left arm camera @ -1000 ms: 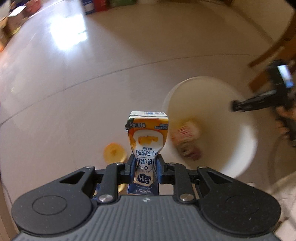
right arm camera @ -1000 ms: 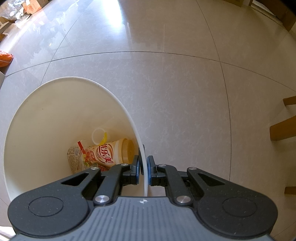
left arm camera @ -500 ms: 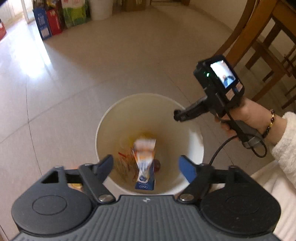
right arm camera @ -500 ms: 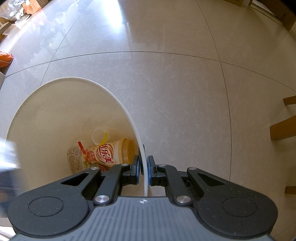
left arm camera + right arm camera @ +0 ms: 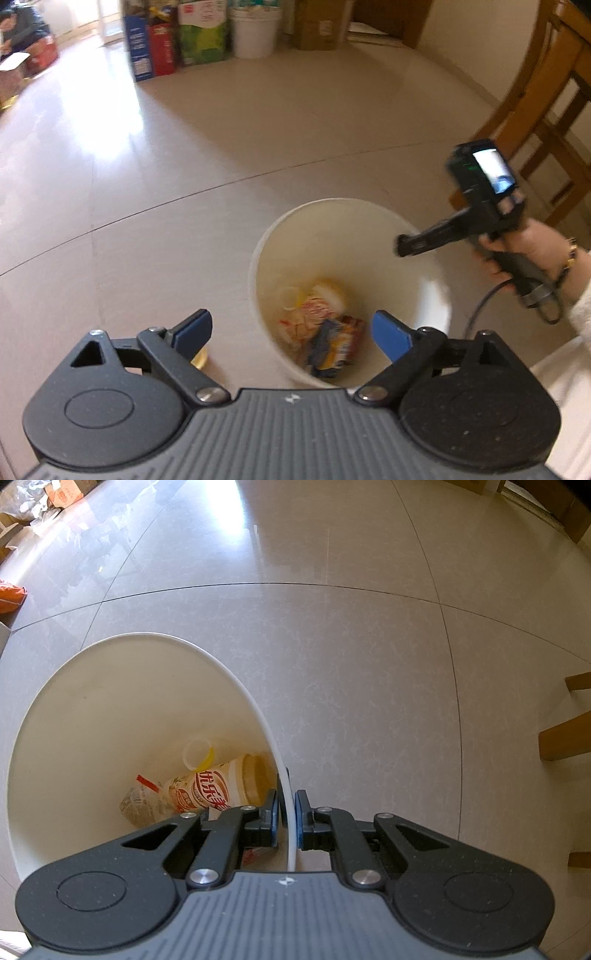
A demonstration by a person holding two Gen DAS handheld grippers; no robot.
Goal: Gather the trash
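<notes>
While the carton lies down in the bin, both tongs sit at its rim:
left tongs (image 5: 291, 334): wide apart, just been opening, nothing between the blue pads; held above the near rim of the bin, pointing steeply down.
yellow lid (image 5: 201, 358): on the floor (image 5: 184, 192), left of the bin, mostly hidden behind the left finger (image 5: 194, 330) of the left tongs.
white bin (image 5: 266, 236): round, standing open on the floor; its mouth sits ahead of the left tongs and a bit right of centre.
drink carton (image 5: 332, 347): blurred, blue and orange, at the bottom of the bin on the near side, below and between the spread fingers, touching neither.
other trash: a milk-tea bottle (image 5: 221, 782) on its side, a clear ring cap (image 5: 197, 751) beyond it, a crumpled wrapper (image 5: 138, 803) to its left; the carton lies just beside these.
right tongs (image 5: 286, 821): clamped on the bin's thin wall, one pad inside, one outside, at the right side of the rim (image 5: 258, 709); the carton is hidden from this view.
right hand (image 5: 524, 243): grips the handle of the right tongs, bracelet at the wrist, white sleeve (image 5: 580, 306) at the picture's edge.
chair (image 5: 546, 92): wooden, far right, well apart from the bin.
</notes>
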